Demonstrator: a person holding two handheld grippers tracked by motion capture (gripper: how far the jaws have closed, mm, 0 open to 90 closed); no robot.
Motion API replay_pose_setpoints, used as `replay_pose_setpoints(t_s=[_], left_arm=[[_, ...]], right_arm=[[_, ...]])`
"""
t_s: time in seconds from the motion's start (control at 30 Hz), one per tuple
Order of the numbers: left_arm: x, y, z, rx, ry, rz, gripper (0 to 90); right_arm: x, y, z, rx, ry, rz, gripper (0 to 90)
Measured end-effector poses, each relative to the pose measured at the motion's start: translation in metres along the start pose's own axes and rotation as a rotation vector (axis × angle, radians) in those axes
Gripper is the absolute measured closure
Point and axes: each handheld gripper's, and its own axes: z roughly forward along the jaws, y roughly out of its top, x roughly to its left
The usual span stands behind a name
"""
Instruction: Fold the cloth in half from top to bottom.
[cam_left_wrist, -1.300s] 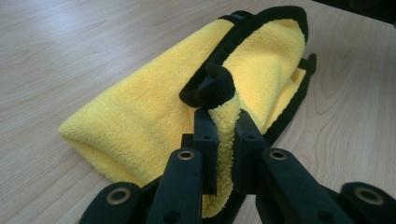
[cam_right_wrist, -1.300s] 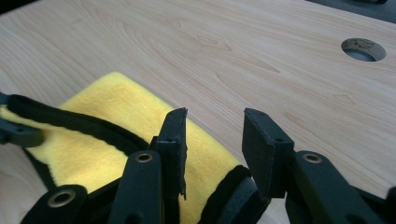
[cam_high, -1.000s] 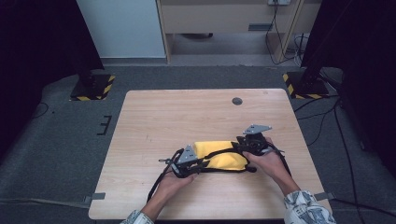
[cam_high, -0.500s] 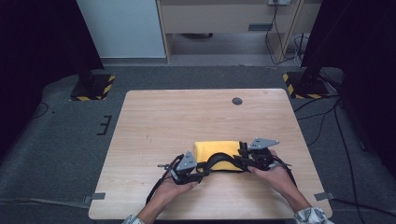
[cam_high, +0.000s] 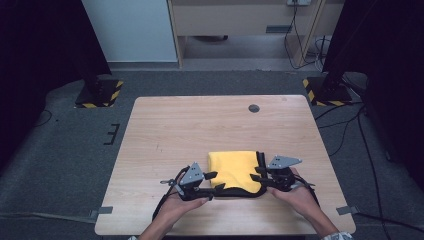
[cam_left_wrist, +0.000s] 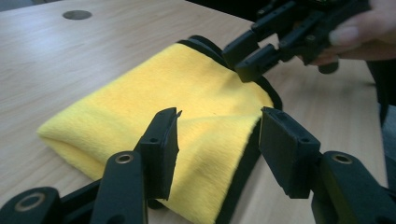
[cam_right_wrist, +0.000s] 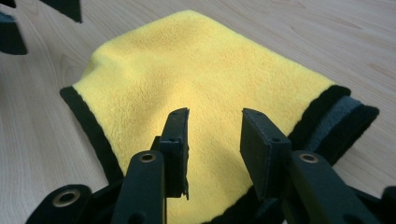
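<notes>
A folded yellow cloth (cam_high: 235, 167) with a black border lies flat on the wooden table (cam_high: 200, 125), near its front edge. My left gripper (cam_high: 214, 181) is at the cloth's near left corner. Its jaws have just been opening and now stand open (cam_left_wrist: 222, 116), with the cloth's edge (cam_left_wrist: 154, 88) below the gap and neither pad pressing on it. My right gripper (cam_high: 256, 181) is at the near right corner, open (cam_right_wrist: 215, 114), hovering just over the yellow surface (cam_right_wrist: 201, 70). The right gripper (cam_left_wrist: 247, 60) also shows across the cloth in the left gripper view.
A round dark grommet (cam_high: 254, 108) is set into the table's far side. Bare wood stretches behind and to the left of the cloth. Beyond the table are dark carpet, two stand bases with yellow-black tape (cam_high: 100, 92), and a cabinet.
The left gripper has opened and let go of the cloth, which now lies flat. The right hand has drawn back toward the near right corner.
</notes>
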Motion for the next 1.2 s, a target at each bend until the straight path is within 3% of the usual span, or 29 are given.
replay_pose_setpoints(t_s=[0.17,0.33,0.53,0.67,0.77,0.93,1.03,1.2], left_arm=[[0.007,-0.002,0.011,0.028,0.054,0.012,45.3],[0.01,-0.008,0.019,0.074,0.075,0.036,44.8],[0.011,-0.009,0.013,0.068,0.086,0.032,43.9],[0.014,-0.006,0.006,0.062,0.113,0.029,39.8],[0.02,-0.004,0.001,0.065,0.141,0.02,33.8],[0.033,-0.007,-0.006,0.08,0.188,-0.021,19.8],[0.04,-0.009,-0.008,0.098,0.209,-0.046,15.4],[0.051,-0.014,-0.013,0.131,0.233,-0.077,11.1]], right_arm=[[0.008,0.008,0.007,-0.017,0.009,-0.01,55.6],[0.022,0.009,0.023,0.019,0.026,-0.048,51.5],[0.036,0.001,0.034,0.083,0.044,-0.11,49.2],[0.035,0.004,0.029,0.059,0.035,-0.104,44.1],[0.026,0.01,0.017,-0.01,-0.005,-0.068,35.6],[0.006,0.016,0.0,-0.1,-0.129,0.014,19.8],[-0.006,0.015,-0.007,-0.116,-0.18,0.06,14.7],[-0.021,0.012,-0.017,-0.137,-0.231,0.094,11.7]])
